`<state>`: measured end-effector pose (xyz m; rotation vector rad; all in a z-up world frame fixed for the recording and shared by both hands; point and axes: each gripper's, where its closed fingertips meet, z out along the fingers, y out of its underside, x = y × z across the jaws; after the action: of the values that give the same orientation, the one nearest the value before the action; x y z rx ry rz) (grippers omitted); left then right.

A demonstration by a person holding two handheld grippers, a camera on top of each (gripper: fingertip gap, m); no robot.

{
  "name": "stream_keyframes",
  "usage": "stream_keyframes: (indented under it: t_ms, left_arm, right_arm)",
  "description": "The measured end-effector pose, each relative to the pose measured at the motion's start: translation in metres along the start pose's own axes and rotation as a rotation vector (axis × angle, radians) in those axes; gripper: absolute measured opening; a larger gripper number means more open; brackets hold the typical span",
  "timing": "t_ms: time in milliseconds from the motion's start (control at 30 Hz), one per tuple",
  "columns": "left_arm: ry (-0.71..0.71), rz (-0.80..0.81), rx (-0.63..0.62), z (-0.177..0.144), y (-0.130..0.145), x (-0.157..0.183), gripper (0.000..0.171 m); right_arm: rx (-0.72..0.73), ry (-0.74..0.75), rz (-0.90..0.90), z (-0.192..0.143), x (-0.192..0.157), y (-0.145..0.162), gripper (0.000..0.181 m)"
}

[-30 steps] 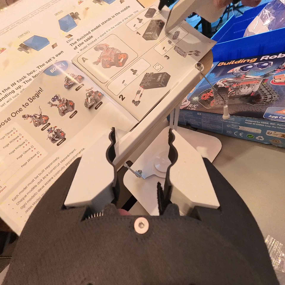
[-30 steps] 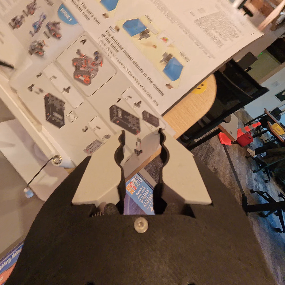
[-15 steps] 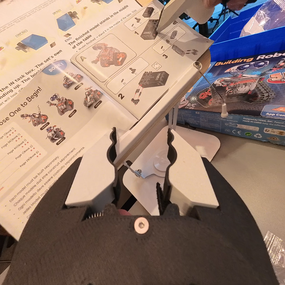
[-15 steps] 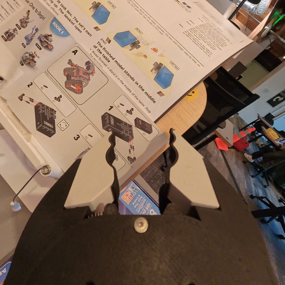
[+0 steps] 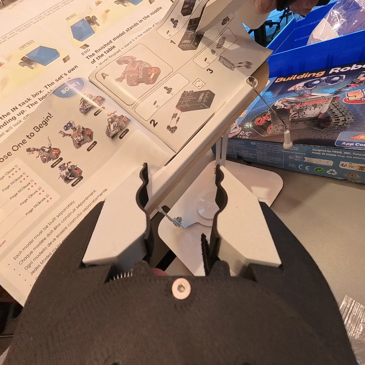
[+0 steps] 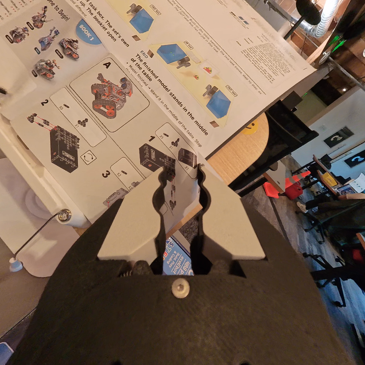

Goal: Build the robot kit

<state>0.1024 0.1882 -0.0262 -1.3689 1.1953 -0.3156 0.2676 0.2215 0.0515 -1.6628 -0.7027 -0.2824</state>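
Note:
An open instruction booklet (image 5: 158,88) rests on a white book stand (image 5: 197,142), over a large printed sheet (image 5: 49,29). My left gripper (image 5: 181,166) is open and empty, its fingers on either side of the stand's front ledge, above the stand's base plate (image 5: 246,183). My right gripper (image 6: 180,167) is open with a narrow gap, and the lower right corner of the booklet (image 6: 98,138) page lies between its fingers. It also shows at the top of the left wrist view (image 5: 217,15), on the page's far corner, where the paper curls up.
A blue toy robot box (image 5: 316,118) lies right of the stand, with a blue bin (image 5: 316,45) behind it. A wire page holder (image 5: 270,112) hangs off the ledge's right end. A clear plastic bag (image 5: 353,324) lies on the grey table (image 5: 316,227). Chairs and cones stand beyond (image 6: 292,183). The gap from one gripper's tips to the other's is roughly 20 centimeters.
My right gripper has moved further onto the page corner and its jaws have narrowed since half a second ago. The page corner curls up more. My left gripper has barely moved.

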Motion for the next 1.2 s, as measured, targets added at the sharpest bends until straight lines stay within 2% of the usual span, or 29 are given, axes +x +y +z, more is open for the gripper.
stream_keyframes:
  t_ms: [67,167,267,433,567,700,800,867,967,1000,1100,1200]
  left_arm:
    - [0.001,0.000,0.000,0.000,0.000,0.000,0.066]
    - [0.006,-0.003,0.002,-0.001,0.000,0.000,0.065]
    - [0.009,-0.006,0.002,-0.001,0.000,0.000,0.065]
    - [0.017,-0.013,0.017,-0.004,-0.004,0.000,0.064]
    - [0.055,-0.055,0.134,-0.016,-0.025,0.003,0.058]
    - [0.258,-0.172,0.304,-0.039,-0.055,0.019,0.065]
    - [0.316,-0.205,0.388,-0.054,-0.068,0.017,0.074]
    - [0.335,-0.205,0.378,-0.056,-0.066,0.018,0.079]
    - [0.314,-0.221,0.361,-0.053,-0.061,0.011,0.078]
    - [0.330,-0.244,0.371,-0.055,-0.062,0.010,0.078]
    - [0.331,-0.307,0.403,-0.060,-0.063,0.000,0.066]
    - [0.331,-0.364,0.417,-0.063,-0.061,-0.010,0.041]
  right_arm:
    - [-0.004,-0.010,-0.025,-0.002,-0.005,-0.001,0.016]
    - [0.007,-0.038,-0.033,-0.007,-0.015,-0.005,0.006]
    - [0.031,-0.244,0.113,-0.020,-0.043,-0.018,0.003]
    - [0.149,-0.566,0.383,-0.047,-0.084,-0.071,0.000]
    - [0.187,-0.720,0.486,-0.049,-0.117,-0.110,0.002]
    - [0.230,-0.749,0.541,-0.033,-0.140,-0.136,0.003]
    - [0.260,-0.747,0.591,-0.022,-0.153,-0.150,0.013]
    - [0.293,-0.756,0.634,-0.017,-0.158,-0.161,0.021]
    - [0.298,-0.778,0.681,-0.011,-0.164,-0.169,0.047]
    - [0.302,-0.797,0.698,-0.010,-0.166,-0.171,0.049]
    - [0.324,-0.810,0.710,-0.011,-0.168,-0.173,0.057]
    - [0.332,-0.806,0.709,-0.014,-0.168,-0.171,0.051]
